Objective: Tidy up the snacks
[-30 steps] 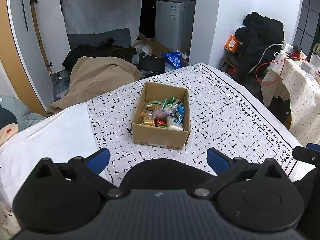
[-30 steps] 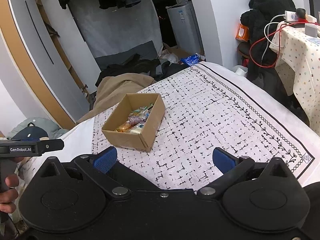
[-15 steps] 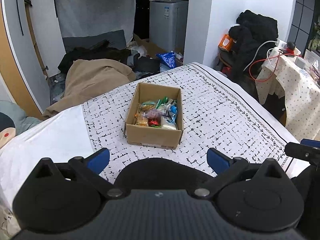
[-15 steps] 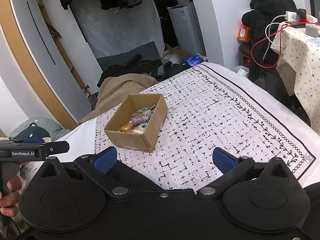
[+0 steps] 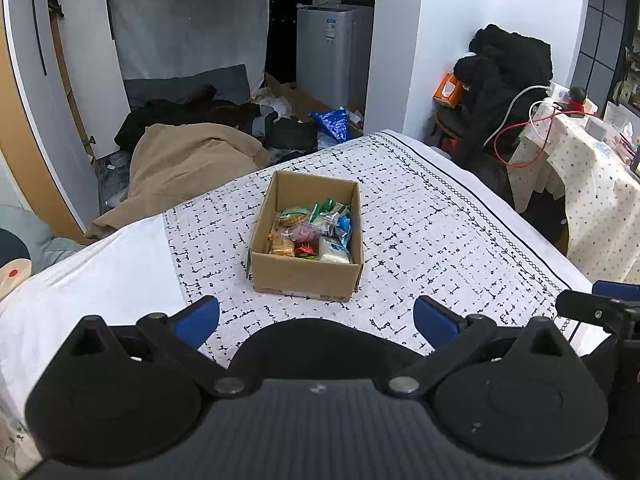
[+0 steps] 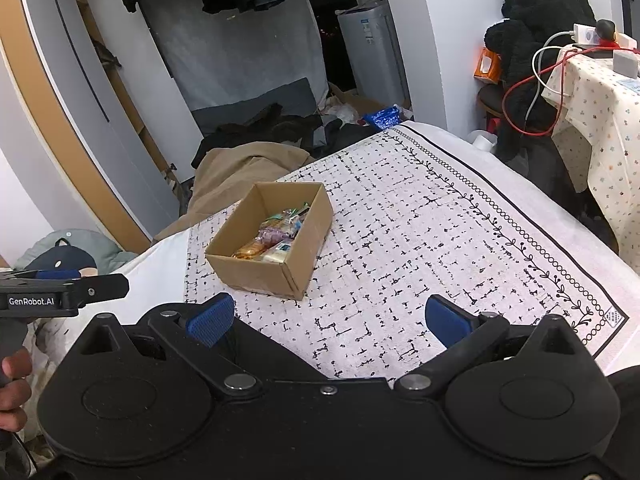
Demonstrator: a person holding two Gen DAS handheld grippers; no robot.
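An open cardboard box point(image 5: 305, 276) point(image 6: 256, 276) stands on the patterned white cloth point(image 5: 440, 240) point(image 6: 420, 248). Several wrapped snacks point(image 5: 310, 232) point(image 6: 276, 236) lie inside it, in green, purple, orange, red and white wrappers. My left gripper point(image 5: 316, 320) hangs open just in front of the box, a short way above the cloth, with nothing between its blue pads point(image 5: 198, 318). My right gripper point(image 6: 328, 322) is open too and holds nothing, with the box ahead and to its left. The left gripper's body point(image 6: 60, 294) shows at the left edge of the right wrist view, with a hand point(image 6: 14, 392) on its handle.
A tan blanket point(image 5: 188, 164) and dark clothes lie on the floor beyond the cloth's far edge. At the right stands a small table with a dotted cover point(image 5: 592, 184), red and white cables point(image 5: 524, 132) and black clothing point(image 5: 504, 76). A wardrobe door point(image 6: 100, 128) is at the left.
Both grippers have drawn back and risen a little from the box, so it looks smaller and farther. Both stay open and empty. The box has not moved.
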